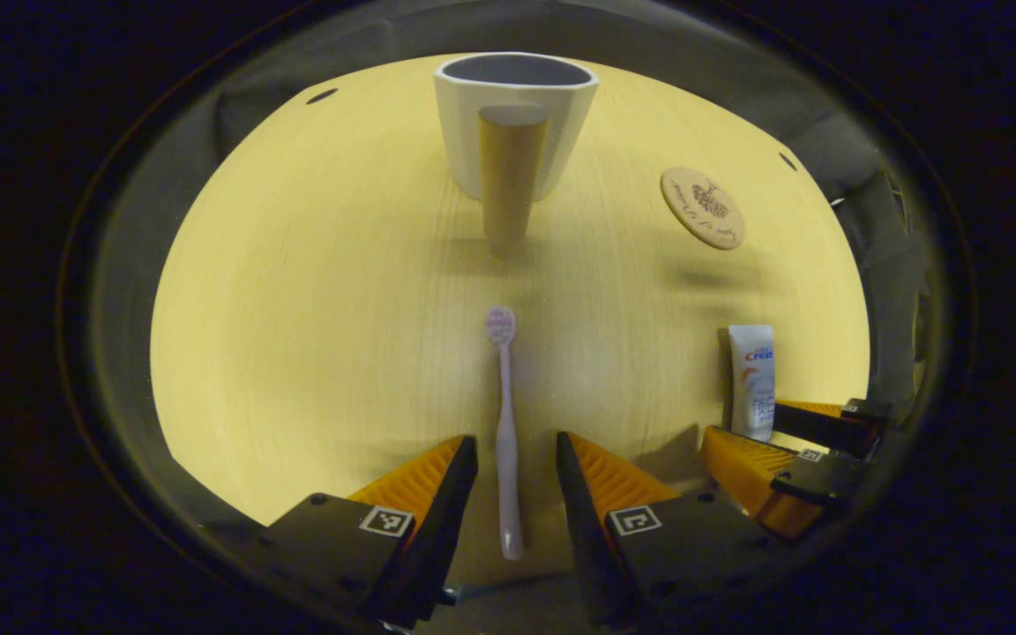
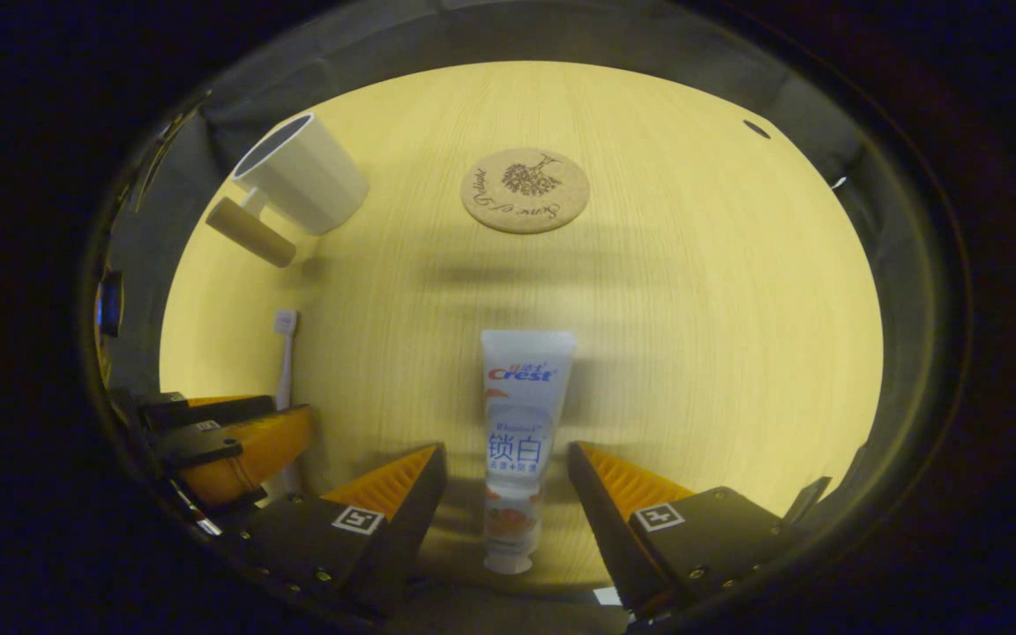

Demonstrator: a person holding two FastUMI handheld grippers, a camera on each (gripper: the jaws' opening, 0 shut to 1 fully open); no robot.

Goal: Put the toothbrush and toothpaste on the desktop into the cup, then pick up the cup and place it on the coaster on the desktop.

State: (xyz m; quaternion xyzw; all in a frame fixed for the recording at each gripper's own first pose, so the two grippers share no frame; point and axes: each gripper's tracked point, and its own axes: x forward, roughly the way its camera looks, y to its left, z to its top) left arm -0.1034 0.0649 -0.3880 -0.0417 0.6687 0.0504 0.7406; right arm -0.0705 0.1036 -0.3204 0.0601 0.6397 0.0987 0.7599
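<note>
Pale yellow wood-grain table, ringed by dark cloth at the booth's edge. On it, well apart from one another: a white cup standing upright with a thick tan wooden handle; a round cork coaster with a printed sprig and script, bare on top; a pale lilac toothbrush lying flat, bristle head toward the cup; a white toothpaste tube lying flat, cap end nearest the camera. In the left gripper view, left hand-held gripper released, fingers spread on either side of the toothbrush handle, not touching it. In the right gripper view, right hand-held gripper likewise released, fingers spread on either side of the toothpaste tube with a gap on each side. Cup interior dark, contents hard to make out. Lower part of the toothbrush hidden behind the other gripper in the right gripper view.
</note>
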